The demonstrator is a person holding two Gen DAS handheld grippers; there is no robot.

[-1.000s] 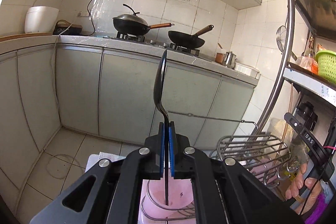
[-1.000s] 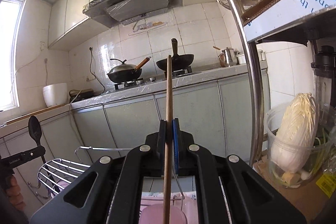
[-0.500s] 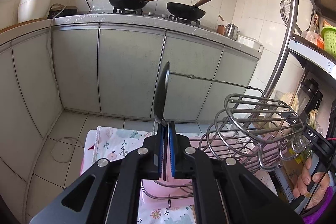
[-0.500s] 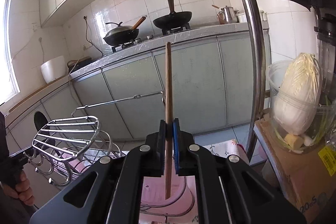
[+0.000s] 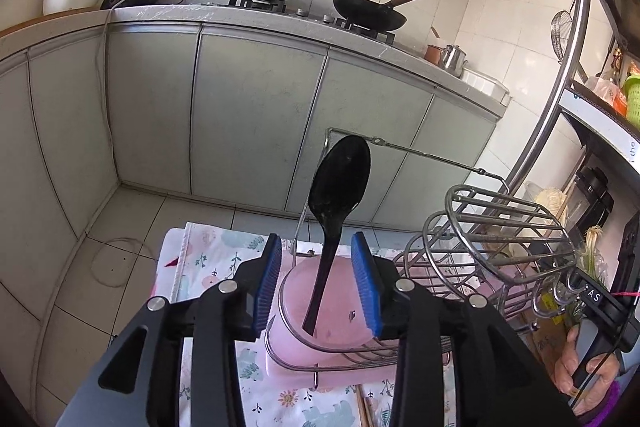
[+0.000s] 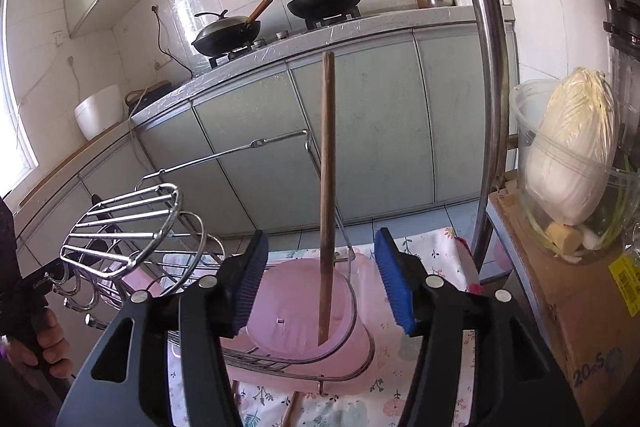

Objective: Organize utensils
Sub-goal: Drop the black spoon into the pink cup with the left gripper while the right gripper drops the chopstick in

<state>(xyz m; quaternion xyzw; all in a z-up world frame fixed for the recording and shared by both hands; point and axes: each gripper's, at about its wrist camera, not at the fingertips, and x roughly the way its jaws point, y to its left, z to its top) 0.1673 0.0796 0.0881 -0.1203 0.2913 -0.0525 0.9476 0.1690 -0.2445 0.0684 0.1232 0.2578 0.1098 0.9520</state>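
Left wrist view: the left gripper (image 5: 318, 277) has just been opening, and its blue ribbed pads (image 5: 267, 281) stand clear on either side of the black plastic spoon (image 5: 336, 205). The spoon is released, handle down in the round pink plastic cup (image 5: 296, 327) at lower centre, bowl leaning up and right toward the thin wire rail (image 5: 424, 153) of the chrome wire rack (image 5: 508, 235). The lean looks like the risk: a pad brushing the handle on the way out could tip the spoon over the cup's rim.

Right wrist view: the right gripper (image 6: 320, 281) has likewise just been opening, with the brown wooden chopstick (image 6: 327, 187) standing free between its pads, lower end inside the same pink cup (image 6: 280, 303) at bottom centre. Tall and nearly upright, it probably topples easily; a sideways withdrawal could knock it out onto the floral cloth (image 6: 424, 255).
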